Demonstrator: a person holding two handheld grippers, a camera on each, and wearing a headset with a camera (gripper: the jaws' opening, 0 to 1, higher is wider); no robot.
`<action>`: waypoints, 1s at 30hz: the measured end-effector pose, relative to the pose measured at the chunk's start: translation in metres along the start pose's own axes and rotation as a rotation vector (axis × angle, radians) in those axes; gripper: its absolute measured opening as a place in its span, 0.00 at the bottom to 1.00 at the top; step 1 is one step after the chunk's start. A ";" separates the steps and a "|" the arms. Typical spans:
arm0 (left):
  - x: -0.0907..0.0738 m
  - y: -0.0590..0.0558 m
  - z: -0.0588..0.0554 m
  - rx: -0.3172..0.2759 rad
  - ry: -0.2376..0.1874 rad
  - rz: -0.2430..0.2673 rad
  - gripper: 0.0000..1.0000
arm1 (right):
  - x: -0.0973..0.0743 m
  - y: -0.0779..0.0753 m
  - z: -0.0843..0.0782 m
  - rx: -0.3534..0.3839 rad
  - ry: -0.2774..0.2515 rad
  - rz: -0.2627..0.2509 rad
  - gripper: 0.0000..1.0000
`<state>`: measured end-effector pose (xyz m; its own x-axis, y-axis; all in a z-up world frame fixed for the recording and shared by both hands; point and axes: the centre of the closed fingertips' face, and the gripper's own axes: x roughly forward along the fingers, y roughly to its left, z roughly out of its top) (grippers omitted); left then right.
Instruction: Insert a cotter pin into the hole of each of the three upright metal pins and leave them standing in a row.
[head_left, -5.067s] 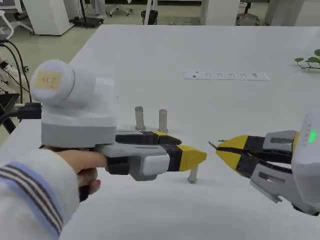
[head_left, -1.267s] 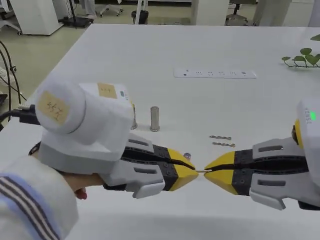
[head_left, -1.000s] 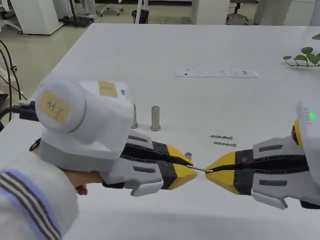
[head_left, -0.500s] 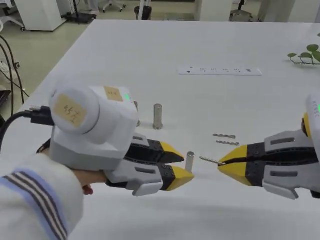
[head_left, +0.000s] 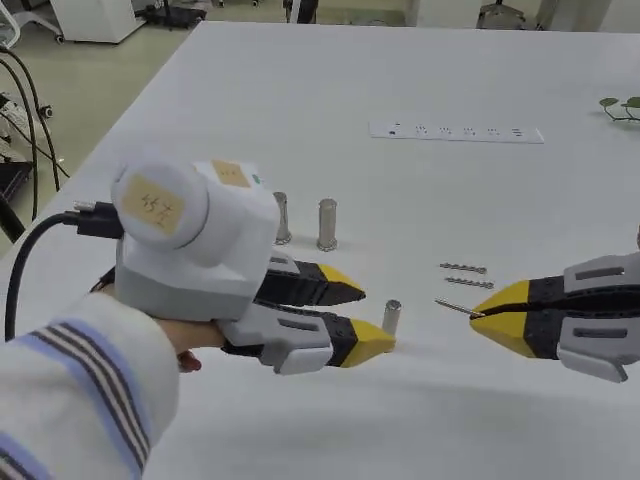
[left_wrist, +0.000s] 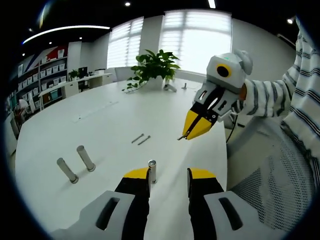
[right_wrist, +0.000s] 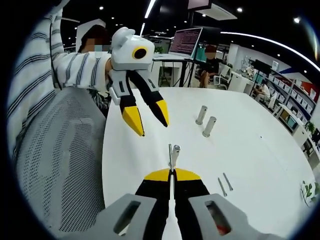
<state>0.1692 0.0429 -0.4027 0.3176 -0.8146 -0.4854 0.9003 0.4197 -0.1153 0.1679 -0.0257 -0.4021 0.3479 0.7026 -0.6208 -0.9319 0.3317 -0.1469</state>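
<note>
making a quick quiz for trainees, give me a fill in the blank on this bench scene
The right gripper is shut on a thin ____.
The left gripper has its jaws ____ close to the nearest metal pin.
____ spare cotter pins lie on the table.
Missing words: cotter pin; open; two.

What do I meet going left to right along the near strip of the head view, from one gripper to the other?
left gripper, jaws open → upright metal pin at its jaw tips → cotter pin → right gripper, shut on that cotter pin.
</note>
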 end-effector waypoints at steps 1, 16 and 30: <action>0.001 0.002 -0.002 0.000 0.005 0.005 0.27 | 0.001 -0.001 -0.001 0.003 0.004 0.002 0.00; 0.019 0.022 -0.010 0.003 0.033 0.023 0.24 | 0.018 -0.005 -0.019 0.006 0.069 0.014 0.00; 0.037 0.026 -0.006 0.039 0.048 -0.008 0.20 | 0.037 -0.011 -0.026 -0.027 0.123 0.042 0.00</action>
<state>0.2027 0.0261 -0.4286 0.2962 -0.7976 -0.5255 0.9142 0.3960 -0.0857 0.1880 -0.0199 -0.4436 0.2946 0.6326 -0.7163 -0.9484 0.2853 -0.1380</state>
